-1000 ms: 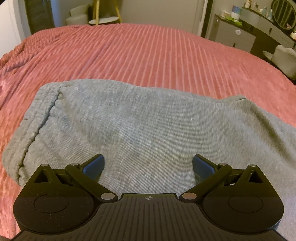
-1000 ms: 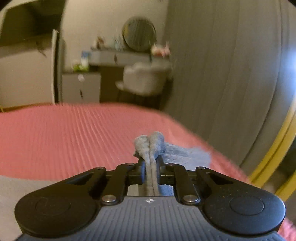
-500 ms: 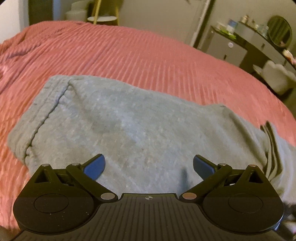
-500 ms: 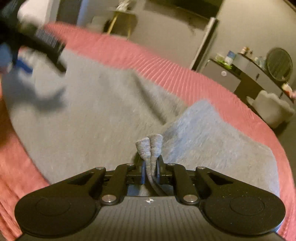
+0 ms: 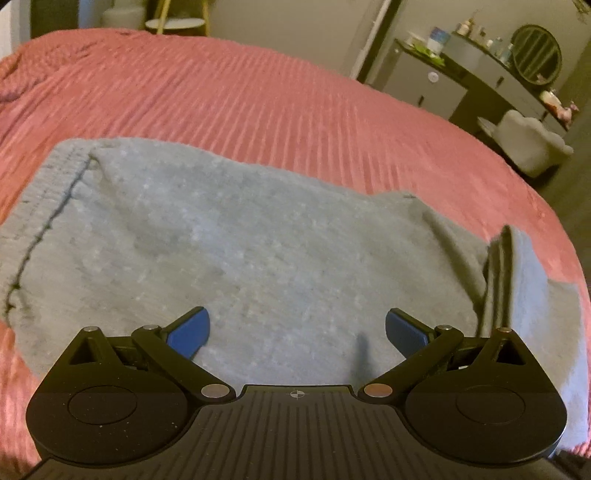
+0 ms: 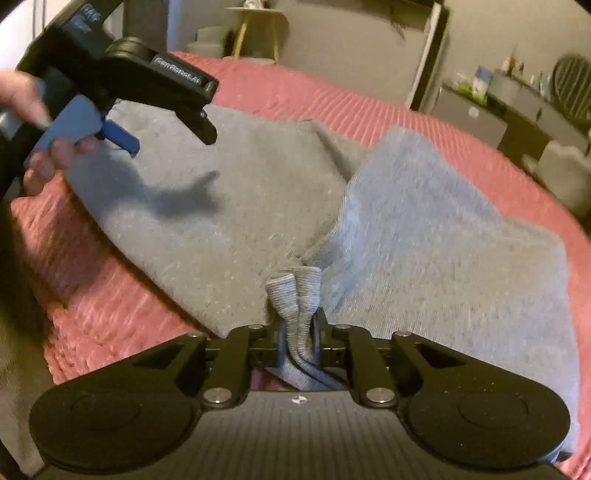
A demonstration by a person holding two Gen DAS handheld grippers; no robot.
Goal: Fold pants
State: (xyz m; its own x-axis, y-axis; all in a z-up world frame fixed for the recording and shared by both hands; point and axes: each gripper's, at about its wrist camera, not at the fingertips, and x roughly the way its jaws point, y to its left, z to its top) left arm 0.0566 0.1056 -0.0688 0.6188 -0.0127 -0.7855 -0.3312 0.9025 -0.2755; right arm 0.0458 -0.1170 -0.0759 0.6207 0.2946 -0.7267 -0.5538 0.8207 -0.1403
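Note:
Grey sweatpants lie flat on a pink ribbed bedspread, waistband at the left. My left gripper is open and empty, hovering low over the middle of the pants. My right gripper is shut on the ribbed cuff end of the pants and holds the leg part lifted and doubled over the rest of the pants. The left gripper also shows in the right wrist view, held in a hand at the upper left. The raised fold shows at the right of the left wrist view.
The bed's right edge drops off to a dark floor. A grey dresser with a round mirror and a pale chair stand beyond it. A small round side table stands behind the bed.
My right gripper has swung leftward with the cuff, carrying the leg over the pants toward the waistband. The fold has come into the left wrist view. The left gripper stays open, barely moved.

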